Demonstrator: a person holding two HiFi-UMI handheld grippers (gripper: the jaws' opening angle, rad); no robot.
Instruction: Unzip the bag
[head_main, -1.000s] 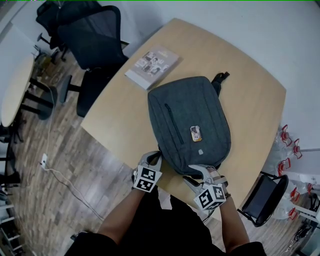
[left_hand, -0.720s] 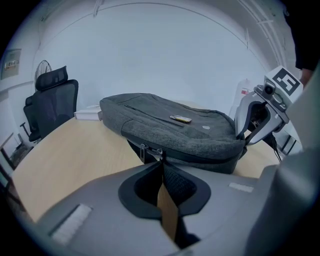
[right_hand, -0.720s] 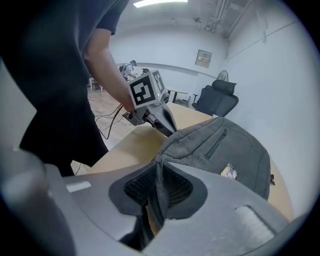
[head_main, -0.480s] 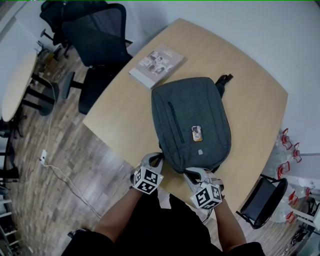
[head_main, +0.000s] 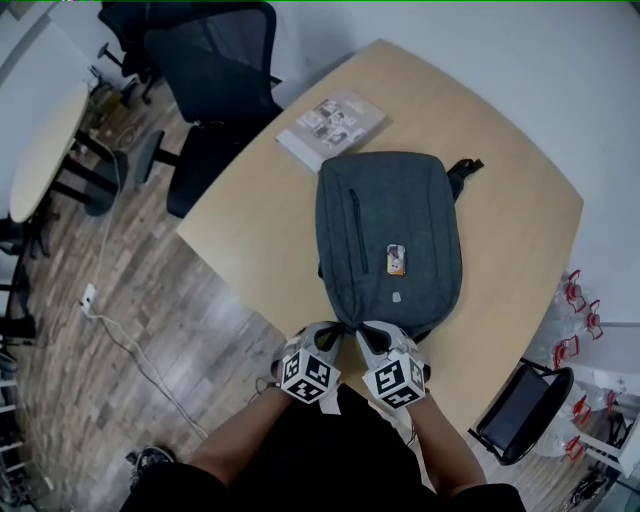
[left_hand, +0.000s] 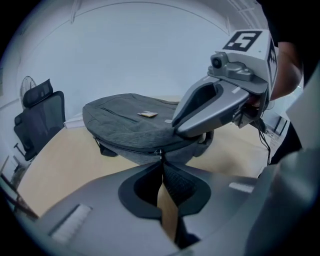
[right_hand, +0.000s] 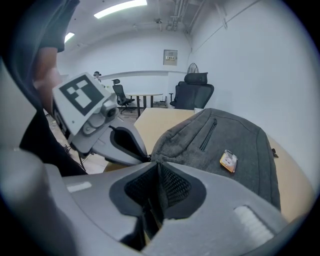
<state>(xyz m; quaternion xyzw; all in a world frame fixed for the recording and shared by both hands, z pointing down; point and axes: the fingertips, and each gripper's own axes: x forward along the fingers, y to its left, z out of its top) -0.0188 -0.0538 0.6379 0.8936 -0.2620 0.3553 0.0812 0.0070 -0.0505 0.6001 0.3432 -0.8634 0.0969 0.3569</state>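
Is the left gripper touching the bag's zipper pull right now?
Touching. The left gripper view shows the left gripper with its fingers shut on the zipper pull at the near edge of the bag.

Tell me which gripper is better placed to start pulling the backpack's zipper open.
Probably left. The left gripper is shut on the zipper pull, with closed zipper running off to its left. The right gripper, its jaws just closed, seems to pinch the backpack edge beside it, steadying.
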